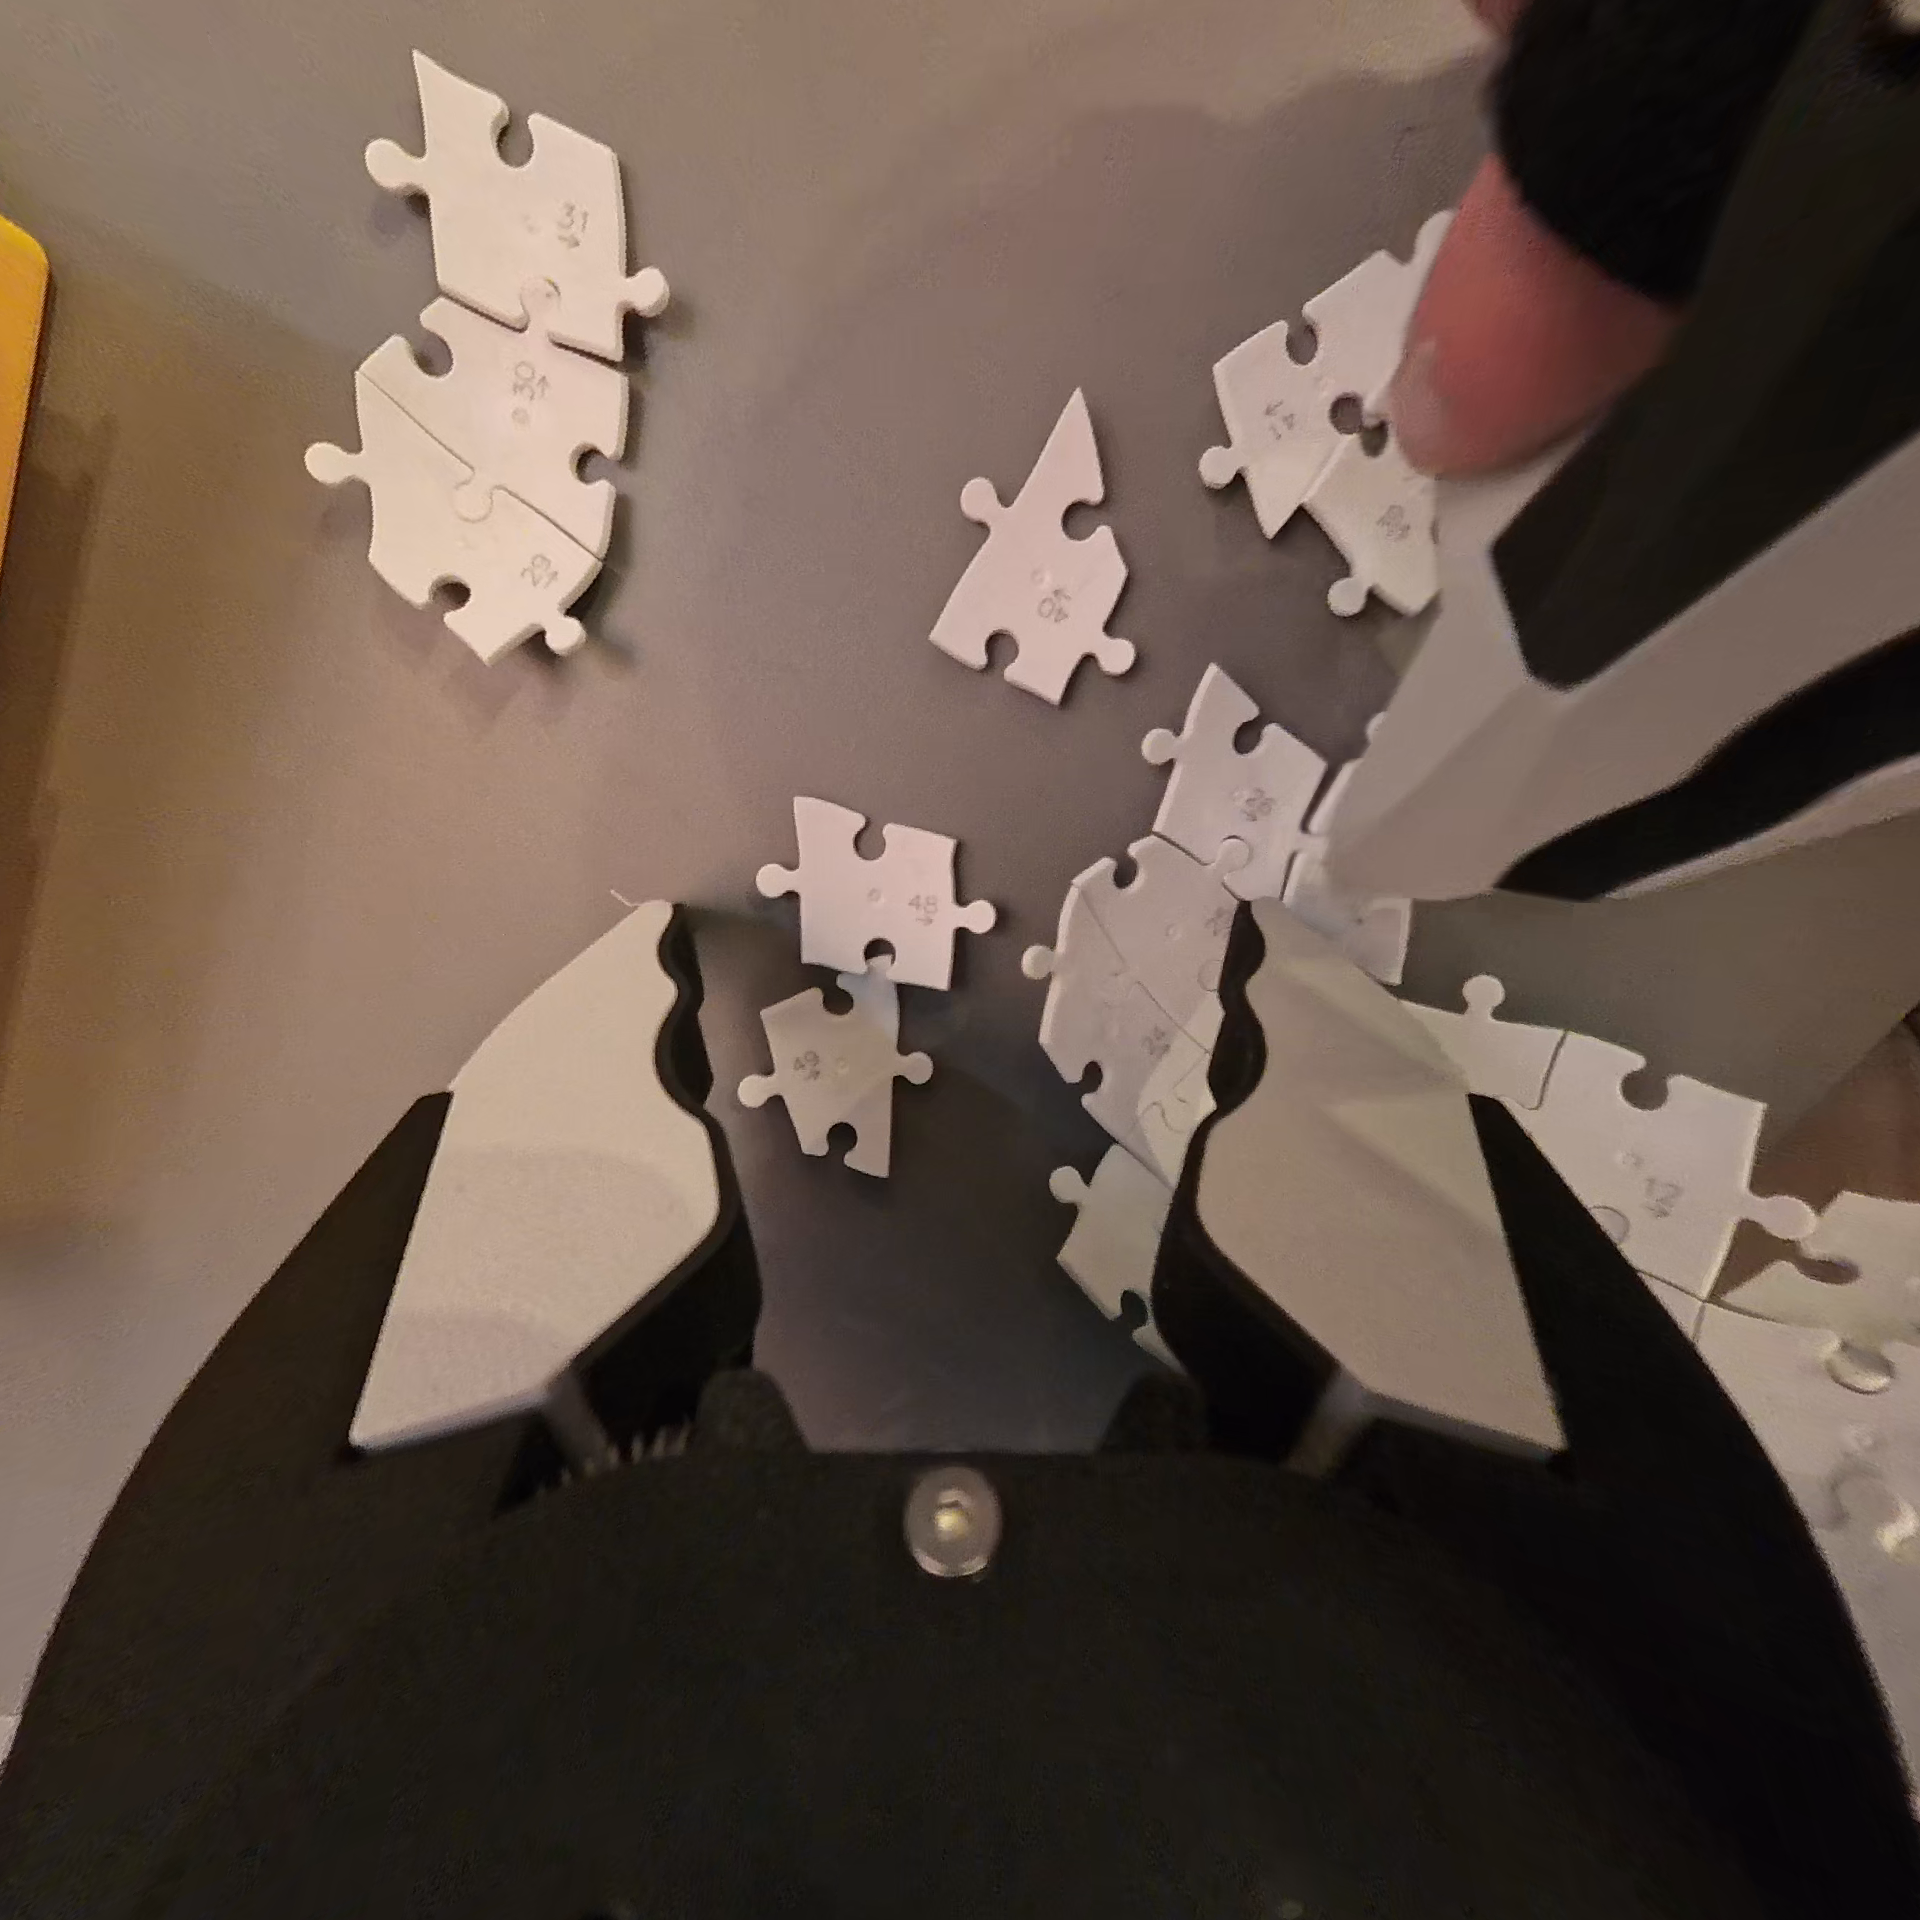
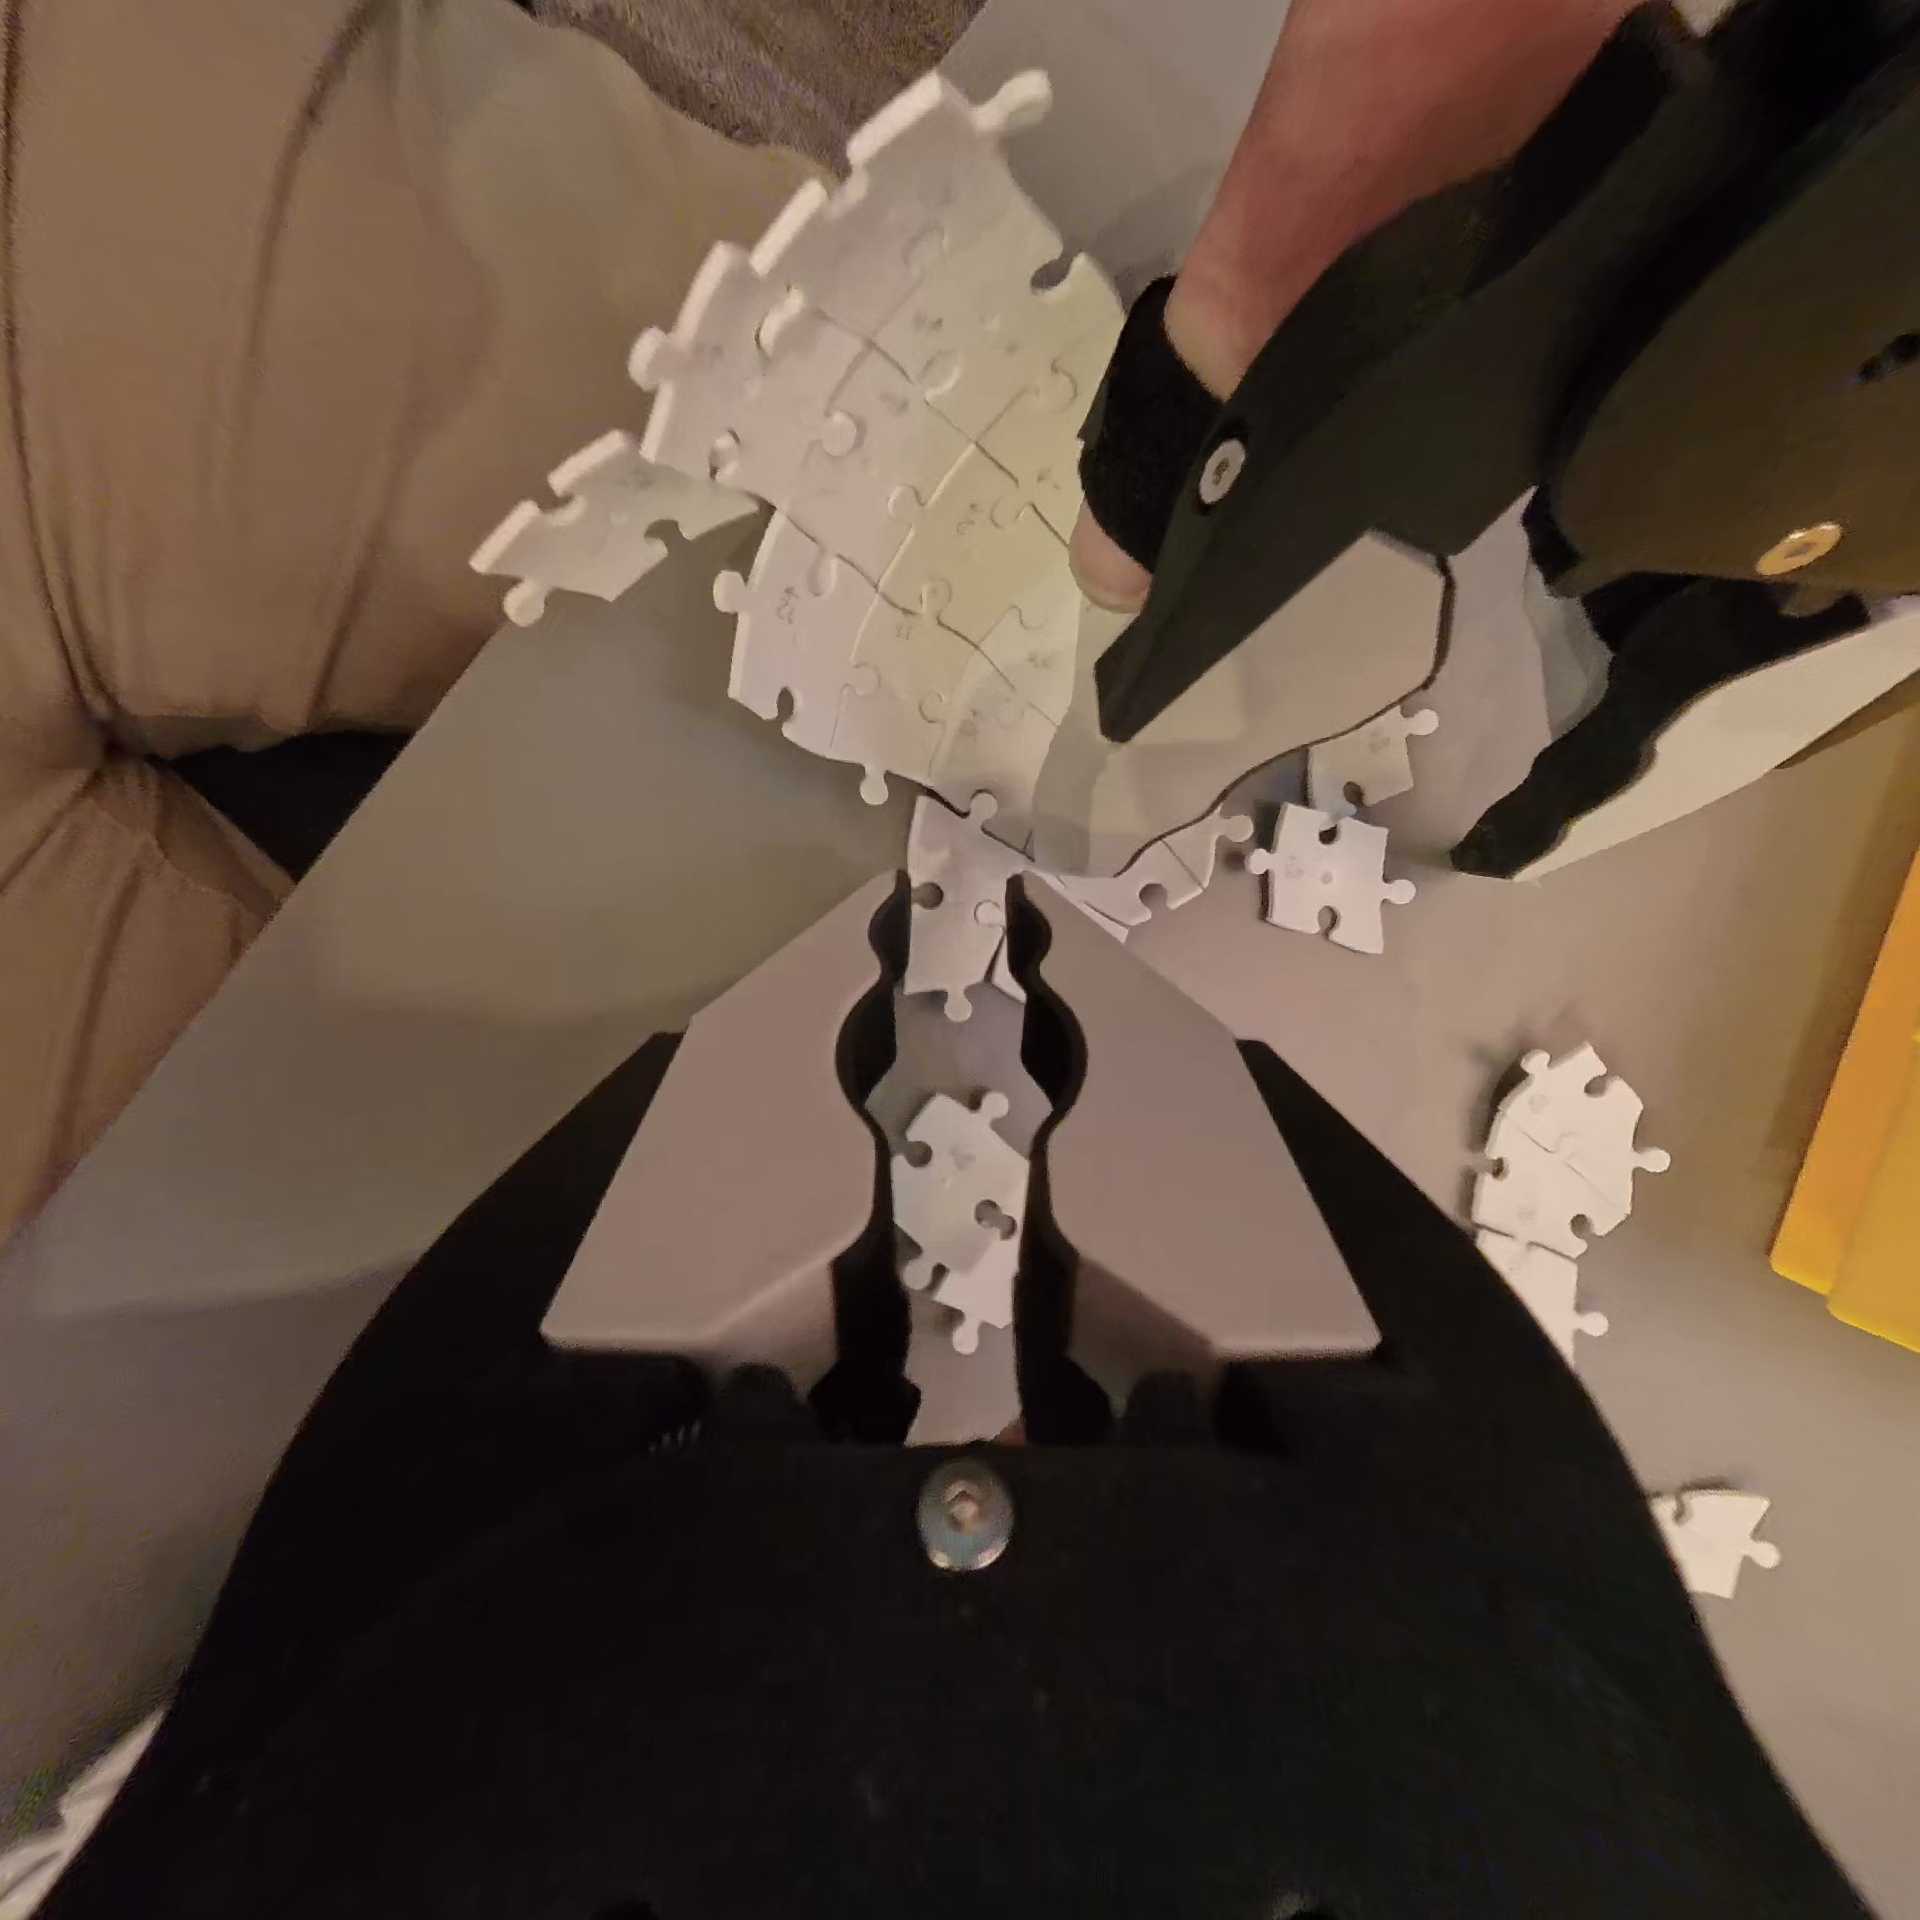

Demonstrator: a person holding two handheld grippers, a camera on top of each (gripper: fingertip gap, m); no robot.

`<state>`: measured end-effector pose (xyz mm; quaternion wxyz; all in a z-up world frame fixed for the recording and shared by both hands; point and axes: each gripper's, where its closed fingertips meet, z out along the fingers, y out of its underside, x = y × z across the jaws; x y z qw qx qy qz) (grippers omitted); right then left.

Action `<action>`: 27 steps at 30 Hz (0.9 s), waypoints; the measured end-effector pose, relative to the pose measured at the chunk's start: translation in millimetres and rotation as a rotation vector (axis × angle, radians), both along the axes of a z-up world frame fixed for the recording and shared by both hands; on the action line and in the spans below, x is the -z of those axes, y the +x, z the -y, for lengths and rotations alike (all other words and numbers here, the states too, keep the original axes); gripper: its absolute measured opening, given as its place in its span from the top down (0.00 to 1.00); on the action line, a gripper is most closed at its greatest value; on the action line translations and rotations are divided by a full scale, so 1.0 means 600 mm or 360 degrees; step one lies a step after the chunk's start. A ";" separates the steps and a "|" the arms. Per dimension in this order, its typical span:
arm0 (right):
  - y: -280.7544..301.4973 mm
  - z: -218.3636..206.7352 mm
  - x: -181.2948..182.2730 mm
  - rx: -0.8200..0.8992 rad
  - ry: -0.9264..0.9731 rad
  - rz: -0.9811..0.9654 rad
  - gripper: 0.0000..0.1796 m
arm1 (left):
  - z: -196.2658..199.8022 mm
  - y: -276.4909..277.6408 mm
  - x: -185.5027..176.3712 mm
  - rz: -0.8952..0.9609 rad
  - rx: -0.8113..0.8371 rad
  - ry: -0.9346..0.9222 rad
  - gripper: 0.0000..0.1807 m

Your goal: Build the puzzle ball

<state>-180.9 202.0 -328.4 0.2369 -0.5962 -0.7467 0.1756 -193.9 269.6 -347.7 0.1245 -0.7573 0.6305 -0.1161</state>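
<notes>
**Curved shell at risk while a strip is fitted**

In the right wrist view, the right tongs point(image 2: 958, 914) stand narrow, closed on a short strip point(image 2: 951, 935) of joined white pieces whose far end meets the lower edge of the shell point(image 2: 894, 499). That shell, a curved sheet of many locked pieces, is the part-built ball; it stands tilted off the grey counter point(image 2: 520, 935) near its edge, with a beige cushion point(image 2: 208, 416) behind.

The left tongs point(image 1: 956, 935) stand wide and hold nothing; their right finger point(image 1: 1320, 1049) presses against the shell's edge from above. Two single pieces point(image 1: 873, 904) lie on the counter between the fingers. Farther off lie a pointed piece point(image 1: 1044, 561), a joined pair point(image 1: 1320, 457) under a fingertip point(image 1: 1486, 384), and a three-piece strip point(image 1: 499, 364) at the far left.

Likely troubles: a hard push with knobs misaligned could buckle the shell or pop earlier joints; the thin strip could twist in the narrow grip; the shell could slide towards the counter's edge, being braced on one side only.
</notes>
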 end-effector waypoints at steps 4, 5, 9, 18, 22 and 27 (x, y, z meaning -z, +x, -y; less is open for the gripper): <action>-0.009 0.000 0.005 0.0087 0.0014 -0.0043 0.97 | 0.000 0.000 0.000 0.0003 -0.0002 0.0000 0.47; -0.010 -0.002 0.009 0.0110 0.0016 -0.0048 0.98 | 0.000 0.000 0.000 0.0002 -0.0004 0.0000 0.47; -0.013 -0.008 0.015 0.0198 0.0042 -0.0090 1.00 | 0.000 -0.001 0.000 0.0003 -0.0011 0.0000 0.48; -0.016 -0.010 0.017 0.0347 0.0026 -0.0126 1.00 | 0.001 0.000 0.000 0.0005 -0.0018 -0.0004 0.47; -0.016 -0.010 0.019 0.0392 -0.0007 -0.0074 1.00 | 0.001 -0.002 -0.001 -0.0003 -0.0029 -0.0020 0.48; -0.016 -0.009 0.019 0.0436 -0.0061 -0.0063 1.00 | -0.006 -0.009 -0.009 -0.0001 -0.0067 -0.0010 0.48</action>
